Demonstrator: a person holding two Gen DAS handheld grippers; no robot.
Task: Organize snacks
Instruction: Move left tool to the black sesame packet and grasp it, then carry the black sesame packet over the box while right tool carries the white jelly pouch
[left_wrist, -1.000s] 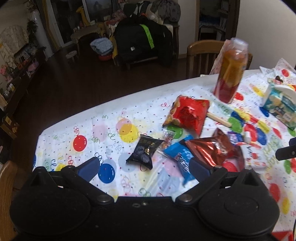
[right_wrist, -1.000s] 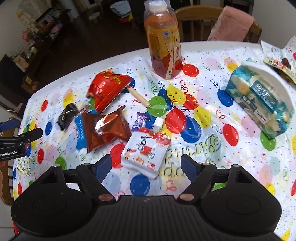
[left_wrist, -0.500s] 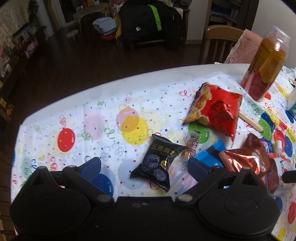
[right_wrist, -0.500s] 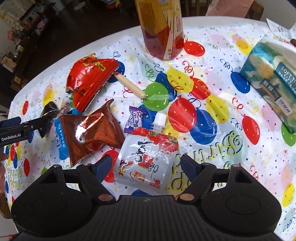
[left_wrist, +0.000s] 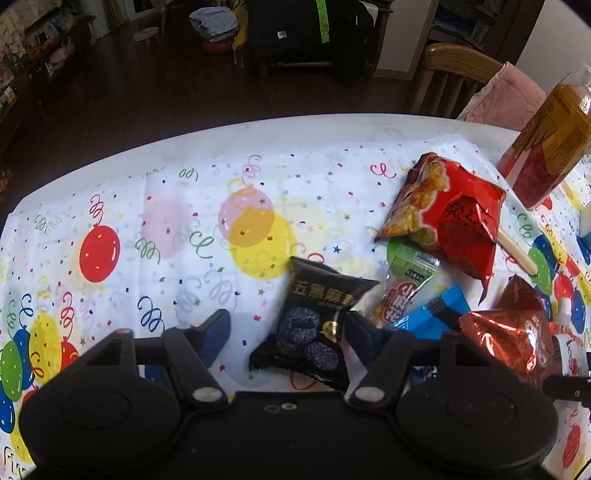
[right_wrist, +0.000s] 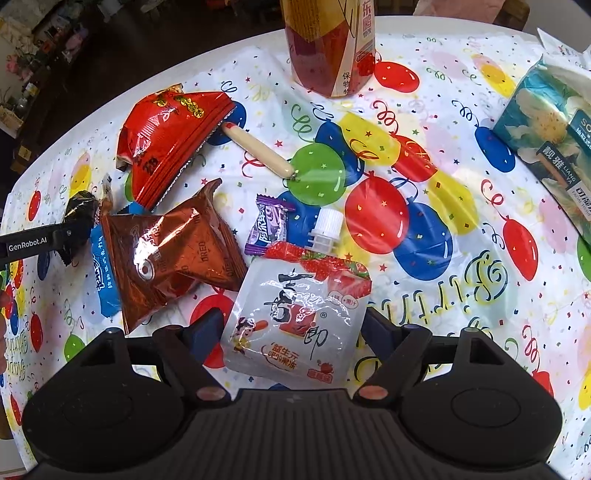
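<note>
Snacks lie clustered on the balloon tablecloth. Left gripper gapes wide, empty — black packet between its fingers, nearer the right one. Right gripper, equally spread, straddles the jelly pouch — spout pointing away.

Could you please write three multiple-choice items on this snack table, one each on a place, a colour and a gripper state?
1. What lies between the right gripper fingers?
A. white jelly pouch
B. tissue pack
C. red chip bag

2. The cap on the jelly pouch is:
A. blue
B. white
C. green

3. The left gripper is:
A. shut on the drink bottle
B. out of view
C. open around the black snack packet

Key: A, the pouch sits between the open fingers; B, its cap shows white; C, both fingers flank the packet with gaps.
</note>
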